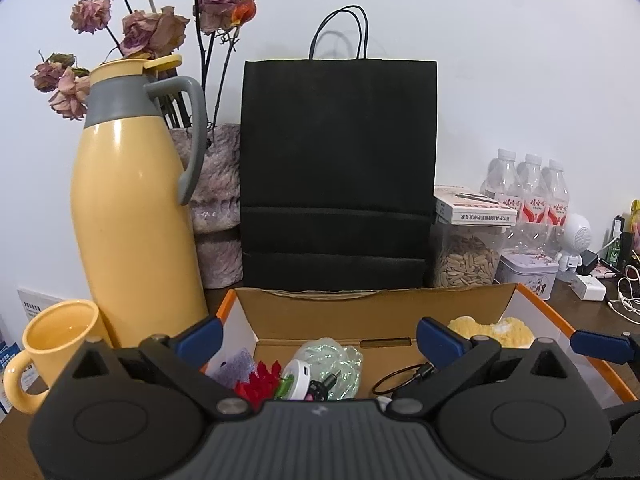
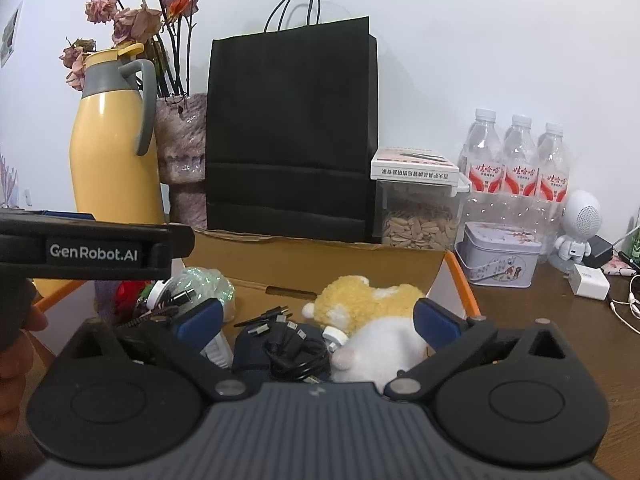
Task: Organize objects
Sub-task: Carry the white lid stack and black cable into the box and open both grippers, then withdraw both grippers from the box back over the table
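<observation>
An open cardboard box (image 1: 372, 300) with an orange rim lies right below both grippers. In the left wrist view my left gripper (image 1: 318, 338) is open over a red flower piece (image 1: 256, 384), a white round gadget (image 1: 298, 376), a greenish translucent bundle (image 1: 336, 360) and a black cable loop (image 1: 396, 380). In the right wrist view my right gripper (image 2: 318, 320) is open above a yellow and white plush toy (image 2: 368, 308) and a tangle of black cables (image 2: 292, 348) in the box (image 2: 320, 256). Nothing sits between either pair of blue pads.
Behind the box stand a black paper bag (image 1: 338, 168), a yellow thermos (image 1: 132, 220), a vase of dried roses (image 1: 218, 200) and a yellow mug (image 1: 60, 344). To the right are a seed jar (image 2: 420, 220), three water bottles (image 2: 516, 160), a tin (image 2: 500, 256) and a charger (image 2: 590, 280).
</observation>
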Motion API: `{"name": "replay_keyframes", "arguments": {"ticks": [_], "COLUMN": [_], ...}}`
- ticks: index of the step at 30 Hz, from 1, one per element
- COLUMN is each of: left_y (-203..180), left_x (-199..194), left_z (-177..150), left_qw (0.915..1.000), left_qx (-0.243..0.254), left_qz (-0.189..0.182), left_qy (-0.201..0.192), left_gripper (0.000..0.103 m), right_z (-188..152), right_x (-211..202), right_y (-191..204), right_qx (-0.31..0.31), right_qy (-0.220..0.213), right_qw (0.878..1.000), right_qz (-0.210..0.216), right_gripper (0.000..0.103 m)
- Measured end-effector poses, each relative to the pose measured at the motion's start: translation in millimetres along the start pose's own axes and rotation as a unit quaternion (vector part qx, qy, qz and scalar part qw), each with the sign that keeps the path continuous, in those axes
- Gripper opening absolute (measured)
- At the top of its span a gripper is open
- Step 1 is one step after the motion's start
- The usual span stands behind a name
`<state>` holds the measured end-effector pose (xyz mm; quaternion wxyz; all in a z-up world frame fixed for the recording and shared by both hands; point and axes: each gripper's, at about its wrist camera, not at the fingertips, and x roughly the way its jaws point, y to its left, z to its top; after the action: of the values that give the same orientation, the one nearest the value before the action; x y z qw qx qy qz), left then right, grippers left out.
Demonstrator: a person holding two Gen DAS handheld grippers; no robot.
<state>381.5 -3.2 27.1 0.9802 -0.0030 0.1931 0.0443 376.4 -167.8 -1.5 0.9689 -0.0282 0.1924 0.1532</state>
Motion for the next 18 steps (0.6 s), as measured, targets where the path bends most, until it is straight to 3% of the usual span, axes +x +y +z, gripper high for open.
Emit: {"name": "replay_keyframes", "arguments": {"ticks": [10,18], "left_y": [4,7], "left_x": [-26,-70], "left_z": [-12,-34], "left_qw": [0.9999,0.9994], "left_qx": [-0.004,-0.013], "left_qz": [0.003,-0.010], "left_qy": [-0.016,-0.031], "left_gripper": [0.103,0.103], "right_z": [-6,-20], "right_x": [-21,-58], "right_y": [4,5], "right_qx": [-0.015,-0.022], "right_qy": [-0.012,-0.018], "right_qw": [1.000,1.000], "right_qz": [-0.001,-0.008], "right_gripper": [0.103,0.103]}}
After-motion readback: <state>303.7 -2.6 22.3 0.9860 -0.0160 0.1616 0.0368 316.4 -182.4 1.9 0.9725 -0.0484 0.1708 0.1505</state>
